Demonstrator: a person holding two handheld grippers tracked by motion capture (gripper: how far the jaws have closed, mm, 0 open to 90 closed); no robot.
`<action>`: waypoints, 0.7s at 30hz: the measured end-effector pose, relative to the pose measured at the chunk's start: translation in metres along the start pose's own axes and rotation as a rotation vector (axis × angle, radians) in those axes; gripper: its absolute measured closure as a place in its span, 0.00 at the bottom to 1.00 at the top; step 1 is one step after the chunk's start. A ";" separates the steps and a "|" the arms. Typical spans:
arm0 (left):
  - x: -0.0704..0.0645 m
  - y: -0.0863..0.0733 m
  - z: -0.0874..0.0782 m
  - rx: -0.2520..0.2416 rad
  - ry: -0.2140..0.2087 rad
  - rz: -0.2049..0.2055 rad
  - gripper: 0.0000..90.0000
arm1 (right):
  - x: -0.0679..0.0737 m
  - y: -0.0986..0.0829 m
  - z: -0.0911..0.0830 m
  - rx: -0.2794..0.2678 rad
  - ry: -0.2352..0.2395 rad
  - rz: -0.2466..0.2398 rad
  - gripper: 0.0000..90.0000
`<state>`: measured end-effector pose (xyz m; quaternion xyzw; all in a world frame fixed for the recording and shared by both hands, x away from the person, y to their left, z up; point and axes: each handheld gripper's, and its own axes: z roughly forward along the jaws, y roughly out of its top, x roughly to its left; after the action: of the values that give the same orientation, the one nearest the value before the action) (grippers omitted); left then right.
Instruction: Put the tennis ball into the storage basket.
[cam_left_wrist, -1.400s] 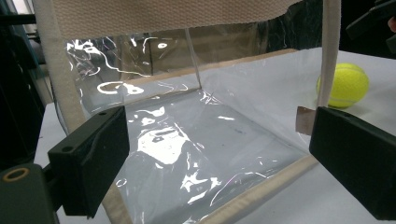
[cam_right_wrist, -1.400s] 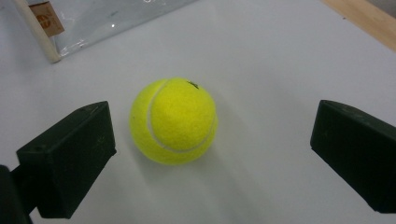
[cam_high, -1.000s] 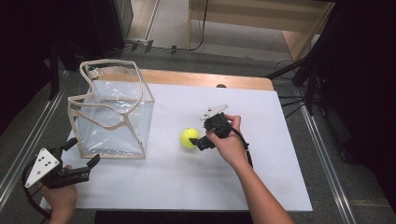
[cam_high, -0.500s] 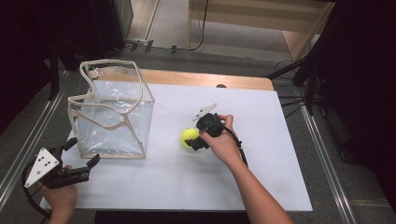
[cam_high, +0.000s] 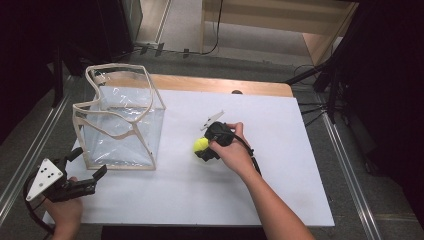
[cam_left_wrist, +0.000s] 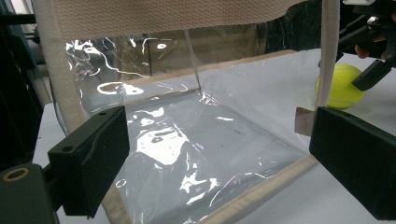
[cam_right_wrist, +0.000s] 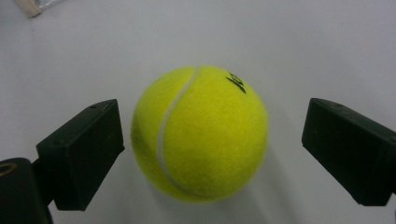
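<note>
Right gripper (cam_high: 204, 151) spread wide around the yellow felt tennis ball (cam_high: 201, 145) on the white table (cam_high: 280, 150).
High view: hand hides its jaws. Left gripper (cam_left_wrist: 219, 154) view: agape, clear plastic bag (cam_left_wrist: 187, 116) edge covering part of the ball. Right gripper view: both jaws clear of it.

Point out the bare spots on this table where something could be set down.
Free: the white table right of the right gripper, and the near strip below the clear bag. Crowded: around the tennis ball and by the left gripper.
</note>
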<state>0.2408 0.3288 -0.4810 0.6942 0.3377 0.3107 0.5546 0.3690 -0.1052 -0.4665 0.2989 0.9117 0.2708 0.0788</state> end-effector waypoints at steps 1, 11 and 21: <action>0.000 0.000 0.000 -0.001 0.000 -0.002 0.06 | 0.000 0.001 0.001 0.003 0.005 -0.002 0.05; 0.000 0.000 0.000 -0.003 -0.004 0.000 0.06 | 0.000 0.002 0.010 0.049 0.026 0.000 0.12; 0.000 0.000 0.000 0.000 -0.002 0.001 0.06 | 0.001 0.002 0.016 0.087 0.048 -0.003 0.15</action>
<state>0.2409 0.3286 -0.4810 0.6946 0.3366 0.3103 0.5549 0.3743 -0.0962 -0.4787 0.2942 0.9246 0.2379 0.0443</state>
